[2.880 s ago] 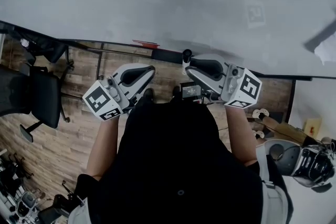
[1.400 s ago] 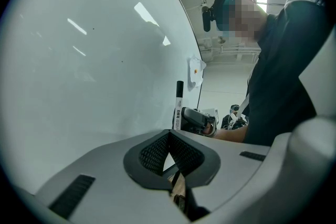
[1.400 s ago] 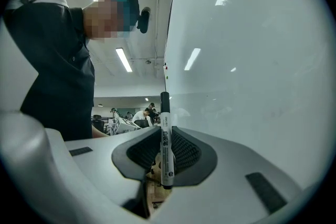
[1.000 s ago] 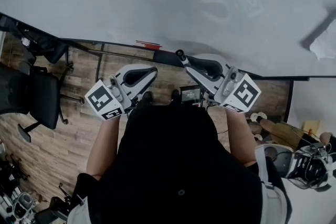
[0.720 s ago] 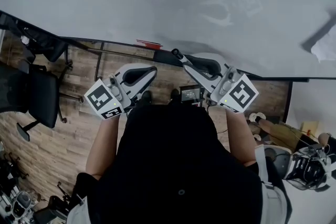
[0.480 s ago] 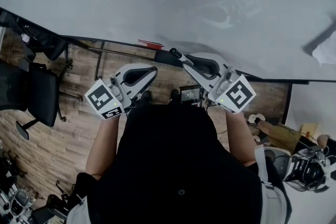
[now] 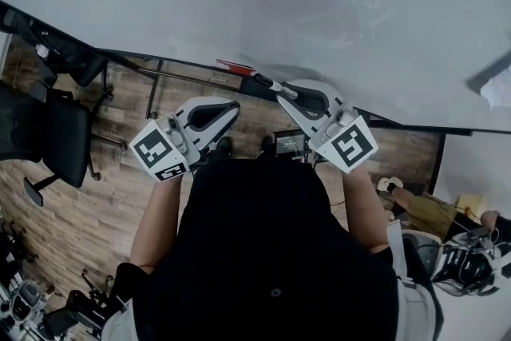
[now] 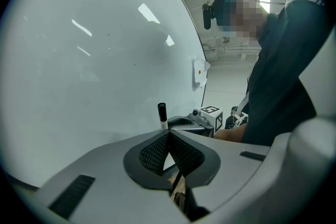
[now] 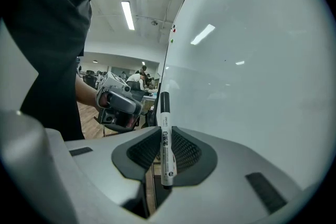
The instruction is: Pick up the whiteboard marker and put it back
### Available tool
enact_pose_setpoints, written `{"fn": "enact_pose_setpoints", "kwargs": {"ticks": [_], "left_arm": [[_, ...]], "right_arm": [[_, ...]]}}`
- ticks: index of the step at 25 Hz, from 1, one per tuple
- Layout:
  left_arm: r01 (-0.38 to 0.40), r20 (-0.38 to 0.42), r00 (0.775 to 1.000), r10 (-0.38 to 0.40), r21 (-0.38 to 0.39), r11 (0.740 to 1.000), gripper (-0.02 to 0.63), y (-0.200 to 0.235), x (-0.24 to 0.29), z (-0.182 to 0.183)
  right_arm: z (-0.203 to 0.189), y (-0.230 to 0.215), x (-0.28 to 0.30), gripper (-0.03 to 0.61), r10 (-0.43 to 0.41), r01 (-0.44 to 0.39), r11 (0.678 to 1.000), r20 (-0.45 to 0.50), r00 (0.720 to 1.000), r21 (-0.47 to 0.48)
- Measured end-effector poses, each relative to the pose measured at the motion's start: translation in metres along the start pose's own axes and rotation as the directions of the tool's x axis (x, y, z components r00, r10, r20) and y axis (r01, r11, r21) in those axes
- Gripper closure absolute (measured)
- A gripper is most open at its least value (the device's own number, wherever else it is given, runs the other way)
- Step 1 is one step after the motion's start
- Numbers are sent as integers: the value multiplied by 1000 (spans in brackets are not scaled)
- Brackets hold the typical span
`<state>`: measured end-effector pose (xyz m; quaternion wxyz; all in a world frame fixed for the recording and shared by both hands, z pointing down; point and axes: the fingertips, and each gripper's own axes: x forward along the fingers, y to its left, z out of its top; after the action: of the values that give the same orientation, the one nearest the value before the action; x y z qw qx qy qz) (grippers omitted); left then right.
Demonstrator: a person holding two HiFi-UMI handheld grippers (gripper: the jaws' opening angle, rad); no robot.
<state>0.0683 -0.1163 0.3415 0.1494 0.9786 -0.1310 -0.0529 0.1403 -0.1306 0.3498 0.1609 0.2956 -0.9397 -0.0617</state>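
The whiteboard marker (image 9: 165, 140) is white with a black cap and stands upright between the jaws of my right gripper (image 9: 164, 136), which is shut on its barrel. In the head view the marker (image 7: 267, 82) points up-left from the right gripper (image 7: 281, 89), its cap close to the lower edge of the whiteboard (image 7: 263, 4). My left gripper (image 7: 231, 105) is held lower left of it, apart from the board. Its jaws (image 8: 168, 136) are shut with nothing between them. From the left gripper view the marker (image 8: 162, 115) shows beyond, beside the board.
A red pen (image 7: 236, 66) lies on the ledge at the whiteboard's lower edge, just left of the marker tip. A black office chair (image 7: 56, 144) stands on the wooden floor (image 7: 96, 212) at the left. A white cloth (image 8: 199, 72) hangs on the board farther along.
My right gripper has tilted and swung left, so the marker's cap now points up-left toward the board's lower edge. The left gripper has hardly moved.
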Motion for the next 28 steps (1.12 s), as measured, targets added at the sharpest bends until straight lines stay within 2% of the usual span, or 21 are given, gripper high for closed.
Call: {"fn": "enact_pose_setpoints", "kwargs": {"ticks": [7, 17, 28], "left_arm": [[-28, -4, 1000, 28, -1, 1000, 601, 3, -5, -7], [-60, 6, 998, 60, -1, 998, 601, 4, -19, -3], [-98, 2, 995, 98, 0, 995, 601, 3, -31, -4]], "right_arm": [[-35, 0, 10, 505, -20, 8, 997, -159, 987, -72], [-68, 9, 29, 506, -46, 3, 988, -281, 959, -152], [-114, 12, 39, 506, -33, -18, 991, -368, 929, -133]]}}
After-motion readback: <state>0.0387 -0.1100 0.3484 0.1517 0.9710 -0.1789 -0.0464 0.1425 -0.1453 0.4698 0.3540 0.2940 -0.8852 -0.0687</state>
